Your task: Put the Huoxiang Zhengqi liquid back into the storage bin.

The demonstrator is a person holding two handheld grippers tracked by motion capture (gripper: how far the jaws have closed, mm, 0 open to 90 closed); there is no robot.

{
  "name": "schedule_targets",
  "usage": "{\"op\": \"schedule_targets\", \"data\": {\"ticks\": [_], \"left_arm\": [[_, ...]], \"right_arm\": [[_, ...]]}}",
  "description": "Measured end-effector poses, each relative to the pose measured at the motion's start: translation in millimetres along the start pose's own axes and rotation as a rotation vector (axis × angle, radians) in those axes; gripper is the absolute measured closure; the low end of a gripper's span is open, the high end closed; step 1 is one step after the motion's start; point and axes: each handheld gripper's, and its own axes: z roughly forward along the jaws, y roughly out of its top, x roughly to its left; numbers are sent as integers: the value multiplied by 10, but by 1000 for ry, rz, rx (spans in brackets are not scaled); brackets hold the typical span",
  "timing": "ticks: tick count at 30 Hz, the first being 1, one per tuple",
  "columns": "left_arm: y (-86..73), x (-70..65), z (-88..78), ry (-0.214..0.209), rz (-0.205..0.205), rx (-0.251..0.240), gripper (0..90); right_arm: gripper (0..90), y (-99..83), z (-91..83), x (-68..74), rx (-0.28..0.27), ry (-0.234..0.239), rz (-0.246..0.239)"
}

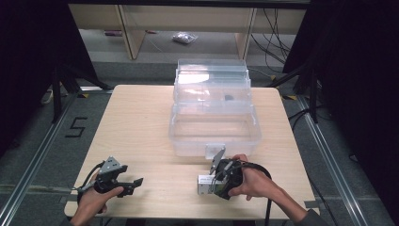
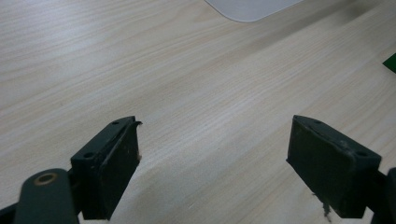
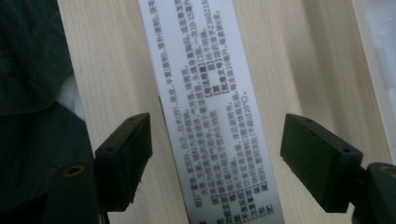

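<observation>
Right gripper [image 3: 215,154]: jaws standing apart, straddling a white printed carton [image 3: 210,107] lying on the wooden table [image 1: 141,122], pads not pressing it. Left gripper [image 2: 212,163]: released, hovering over bare tabletop. Clear plastic storage box [image 1: 214,127]: sitting just beyond the carton.

On the wooden table [image 1: 141,122], the right gripper [image 1: 212,184] points down over a small white box [image 1: 203,183] before an open clear bin [image 1: 214,125], the left gripper [image 1: 134,184] well apart.
</observation>
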Motion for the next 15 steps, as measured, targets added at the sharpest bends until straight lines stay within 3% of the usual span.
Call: {"op": "schedule_targets", "data": {"ticks": [1,3,4,9,10,12,14,15], "left_arm": [[2,-1,-3,1,0,4,160],[0,3,-1,1,3,0,160],[-1,4,0,0,2,-1,160],[3,-2,-3,2,0,4,160],[2,-2,-2,1,0,3,160],[1,2,-1,0,2,0,160],[2,-1,-2,1,0,4,160],[2,-1,-2,1,1,4,160]], "right_arm": [[288,9,17,-41,12,-8,-58],[309,7,22,-13,15,-18,-28],[331,18,29,-30,13,-11,-67],[393,35,40,-20,42,-1,-63],[403,46,47,-37,40,-1,-97],[432,47,47,-20,53,-5,-72],[457,55,51,-28,58,4,-85],[469,65,54,-43,60,5,-118]]}}
